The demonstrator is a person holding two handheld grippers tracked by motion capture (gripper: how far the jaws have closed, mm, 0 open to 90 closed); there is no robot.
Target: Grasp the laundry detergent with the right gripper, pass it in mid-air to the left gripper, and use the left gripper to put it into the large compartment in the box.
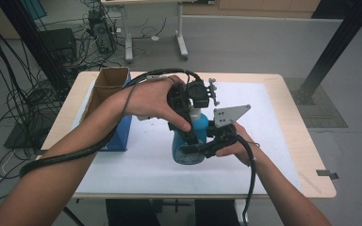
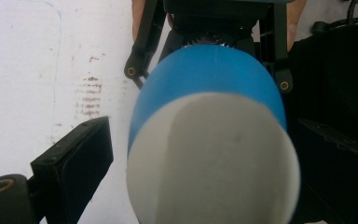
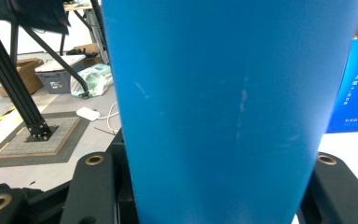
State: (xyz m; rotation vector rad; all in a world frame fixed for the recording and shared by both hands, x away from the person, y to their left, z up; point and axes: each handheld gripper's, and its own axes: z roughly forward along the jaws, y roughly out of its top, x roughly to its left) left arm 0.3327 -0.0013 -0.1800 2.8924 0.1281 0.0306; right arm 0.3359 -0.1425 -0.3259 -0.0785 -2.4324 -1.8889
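At the middle of the desk [image 1: 292, 141] stands a blue bottle [image 1: 194, 141], the right gripper [image 1: 206, 143] clamped around its body. From above, the left gripper [image 2: 200, 154] straddles its white cap [image 2: 214, 158], jaws spread, not touching; a blue carton [image 1: 118, 127] stands nearby.

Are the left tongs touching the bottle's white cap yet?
Apart. In the left gripper view the white cap sits between the left tongs, with white table showing between it and the left-hand jaw; the other side is shadowed.

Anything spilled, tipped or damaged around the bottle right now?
Nothing spilled or tipped. The blue bottle stands upright, its white cap on. The only oddity is brownish smudges on the white mat beside it.
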